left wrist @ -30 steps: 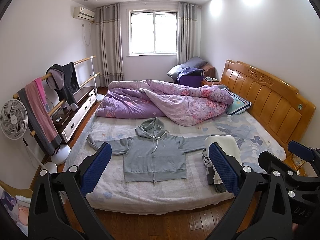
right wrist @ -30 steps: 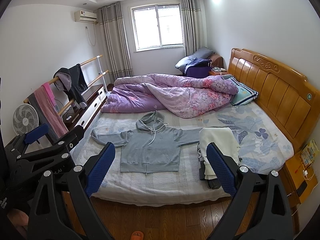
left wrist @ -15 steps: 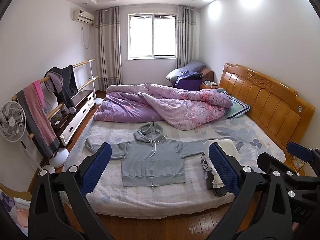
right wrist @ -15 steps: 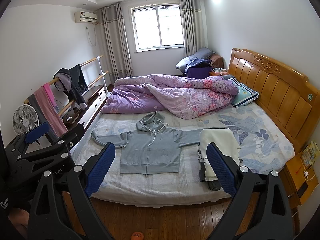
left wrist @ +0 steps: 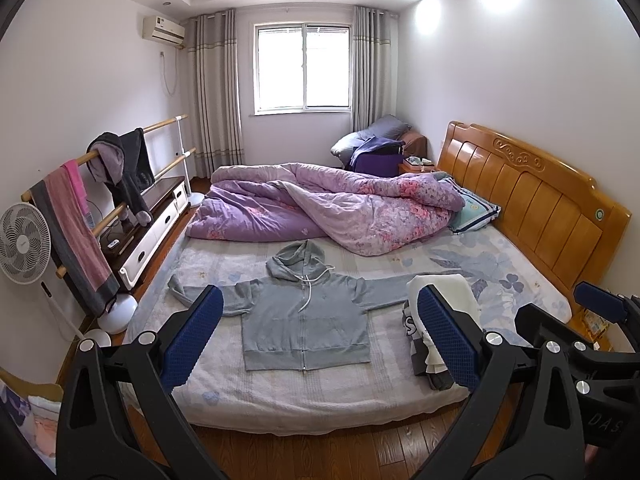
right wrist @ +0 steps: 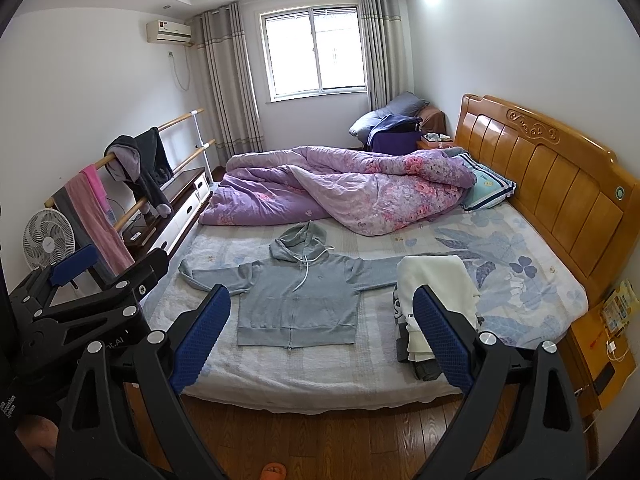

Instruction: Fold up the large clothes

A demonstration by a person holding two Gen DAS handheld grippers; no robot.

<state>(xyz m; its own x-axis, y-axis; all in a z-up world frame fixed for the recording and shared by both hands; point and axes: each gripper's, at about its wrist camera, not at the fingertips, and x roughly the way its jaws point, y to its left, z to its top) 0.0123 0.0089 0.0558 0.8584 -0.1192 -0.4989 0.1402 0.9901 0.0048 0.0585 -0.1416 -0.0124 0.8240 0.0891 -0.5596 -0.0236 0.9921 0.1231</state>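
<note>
Left tool (left wrist: 318,334) spread wide, blue pads (left wrist: 192,334) far apart, nothing between them — held above floor at foot of bed (left wrist: 320,396), touching nothing. Right tool (right wrist: 320,330) equally wide open, empty, clear of everything. Each tool shows at edge of other's view.

Grey zip hoodie (left wrist: 306,320) lies flat at frame centre on bed, front up, sleeves spread, hood toward purple quilt (left wrist: 332,208). Folded clothes pile (right wrist: 434,304), cream piece on top, just right of hoodie, covering its sleeve end.
</note>
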